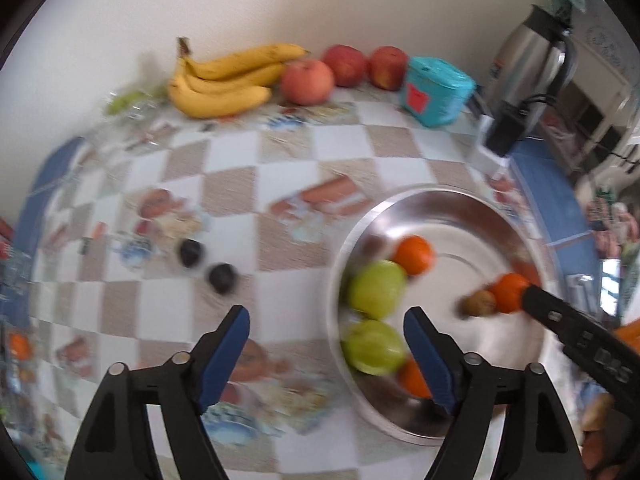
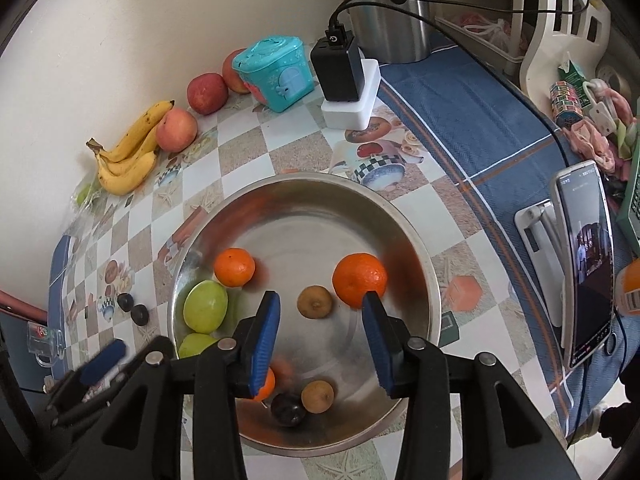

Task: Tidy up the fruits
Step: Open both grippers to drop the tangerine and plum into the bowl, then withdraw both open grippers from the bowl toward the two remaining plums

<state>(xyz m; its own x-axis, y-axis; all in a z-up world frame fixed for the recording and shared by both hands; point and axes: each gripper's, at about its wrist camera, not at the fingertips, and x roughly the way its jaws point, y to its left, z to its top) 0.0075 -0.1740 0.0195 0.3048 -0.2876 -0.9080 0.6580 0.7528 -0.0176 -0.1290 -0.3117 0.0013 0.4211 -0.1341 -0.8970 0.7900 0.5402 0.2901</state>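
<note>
Kiwi (image 2: 315,301) lies just ahead between spread right gripper (image 2: 320,300) fingers.

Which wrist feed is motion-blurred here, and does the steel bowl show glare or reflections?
Left wrist view: smeared throughout, the green fruits and tablecloth streaked. Right wrist view: mostly sharp, the bananas crisp; the steel bowl shows soft orange reflections, no harsh glare. Both bend straight lines at the fisheye edges.

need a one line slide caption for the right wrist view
Open right gripper poised over a steel bowl of oranges, green fruit and kiwis; bananas and apples wait by the wall.
</note>
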